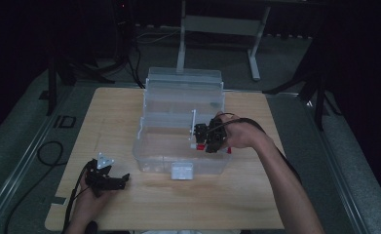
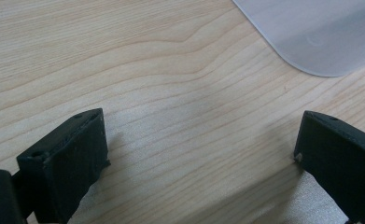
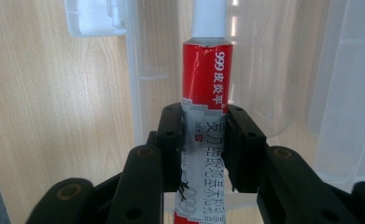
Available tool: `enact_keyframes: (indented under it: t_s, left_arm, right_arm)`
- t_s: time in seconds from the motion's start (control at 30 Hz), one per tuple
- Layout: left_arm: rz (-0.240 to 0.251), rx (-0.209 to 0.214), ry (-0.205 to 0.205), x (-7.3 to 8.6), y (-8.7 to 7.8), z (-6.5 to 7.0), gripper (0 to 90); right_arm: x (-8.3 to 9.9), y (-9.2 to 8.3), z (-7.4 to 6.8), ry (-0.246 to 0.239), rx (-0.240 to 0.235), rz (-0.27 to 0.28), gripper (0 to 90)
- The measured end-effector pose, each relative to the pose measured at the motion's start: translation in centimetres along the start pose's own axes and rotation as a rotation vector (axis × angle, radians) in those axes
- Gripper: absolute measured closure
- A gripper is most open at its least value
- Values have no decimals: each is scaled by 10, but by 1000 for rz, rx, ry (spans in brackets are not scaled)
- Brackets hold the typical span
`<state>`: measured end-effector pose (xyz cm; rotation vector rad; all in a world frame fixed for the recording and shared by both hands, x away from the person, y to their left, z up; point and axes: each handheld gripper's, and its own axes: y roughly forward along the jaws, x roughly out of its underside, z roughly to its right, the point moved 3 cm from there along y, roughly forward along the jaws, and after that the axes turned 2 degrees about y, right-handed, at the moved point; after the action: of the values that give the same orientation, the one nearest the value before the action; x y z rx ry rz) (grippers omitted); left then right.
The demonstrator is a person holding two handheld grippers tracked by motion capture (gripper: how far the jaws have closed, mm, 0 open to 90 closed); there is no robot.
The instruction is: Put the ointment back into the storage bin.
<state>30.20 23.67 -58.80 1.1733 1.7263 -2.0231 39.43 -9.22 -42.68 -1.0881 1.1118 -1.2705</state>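
A red and silver ointment tube (image 3: pixel 204 121) with a white cap is clamped between the black jaws of my right gripper (image 3: pixel 203 140). In the high view that right gripper (image 1: pixel 208 138) hovers over the right part of a clear plastic storage box (image 1: pixel 151 156), and the tube (image 1: pixel 196 146) shows as a small red spot beside it. My left gripper (image 1: pixel 111 181) rests near the table's front left with its jaws wide apart. In its own view the left gripper (image 2: pixel 201 154) has only bare wood between its fingers (image 2: pixel 73 158), and a corner of the box (image 2: pixel 320 32) shows at the top right.
The box's clear lid (image 1: pixel 184 87) stands open at its far side, and a white latch (image 1: pixel 182 170) sits on its front wall. The wooden table (image 1: pixel 110 112) has bare room left of the box. A metal stand (image 1: pixel 217 27) is on the floor behind.
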Motion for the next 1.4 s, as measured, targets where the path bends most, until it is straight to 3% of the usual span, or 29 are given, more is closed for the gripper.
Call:
enact_keyframes:
  t_s: [1.03, 1.13, 1.4]
  left_arm:
    - [0, 0, 0, 0, 0, 0, 30]
    - [0, 0, 0, 0, 0, 0, 31]
    - [1, 2, 1, 0, 0, 0, 31]
  right_arm:
    - [-4, 8, 1, 0, -13, -31, 692]
    - [-4, 9, 0, -5, -12, -44, 593]
    - [0, -1, 3, 10, 16, -2, 553]
